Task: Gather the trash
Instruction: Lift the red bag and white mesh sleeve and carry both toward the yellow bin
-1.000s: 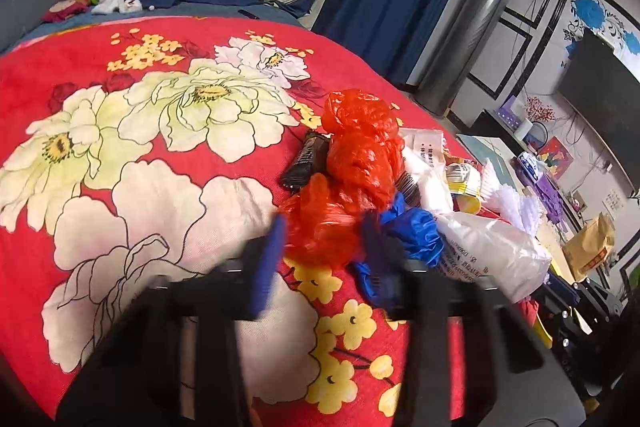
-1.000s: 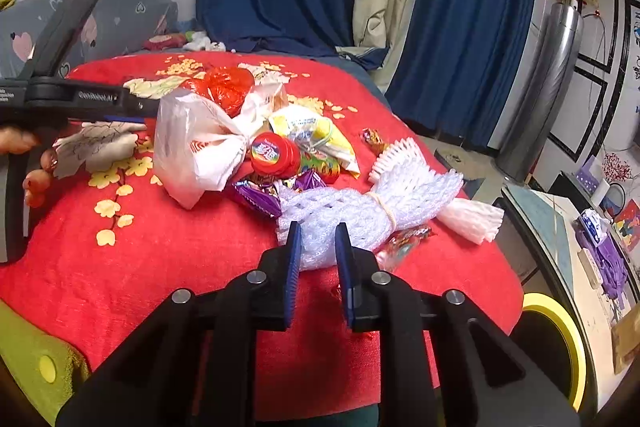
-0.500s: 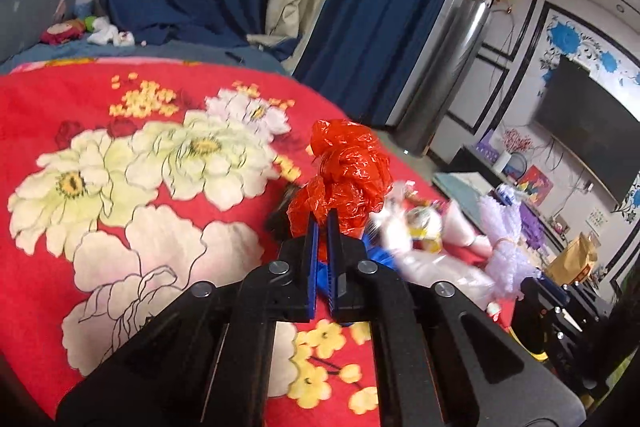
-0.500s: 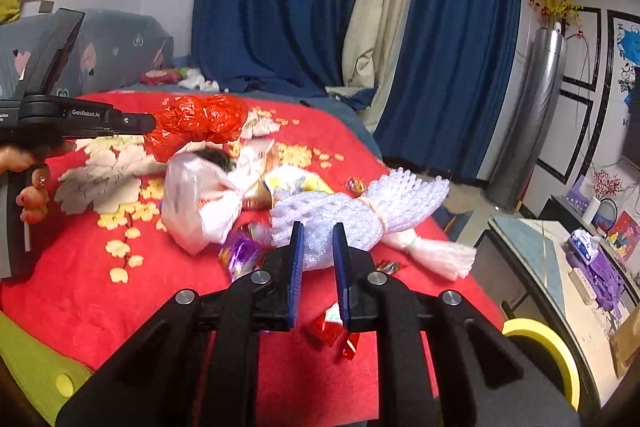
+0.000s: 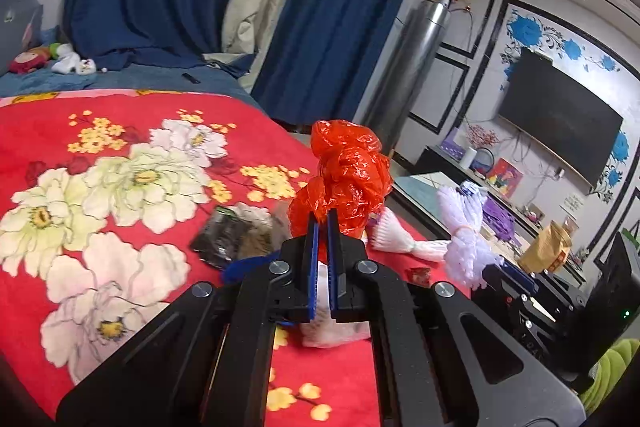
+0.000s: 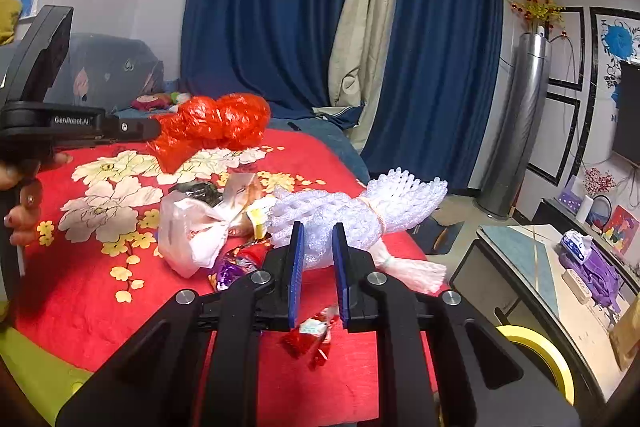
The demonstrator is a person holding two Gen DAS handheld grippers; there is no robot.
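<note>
One red bag [image 5: 344, 175] — upright, apparently — in left gripper [image 5: 321, 223].

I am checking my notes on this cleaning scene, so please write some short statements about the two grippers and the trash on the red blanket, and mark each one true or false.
1. The left gripper is shut on the red plastic bag. True.
2. The right gripper holds a yellow cup. False: it is shut on the white foam net.
3. The red plastic bag lies flat on the red floral blanket. False: in the right wrist view it hangs above the blanket from the left gripper.
4. A red candy wrapper lies on the blanket near the right gripper. True.
5. The curtains are green. False: they are dark blue.
</note>
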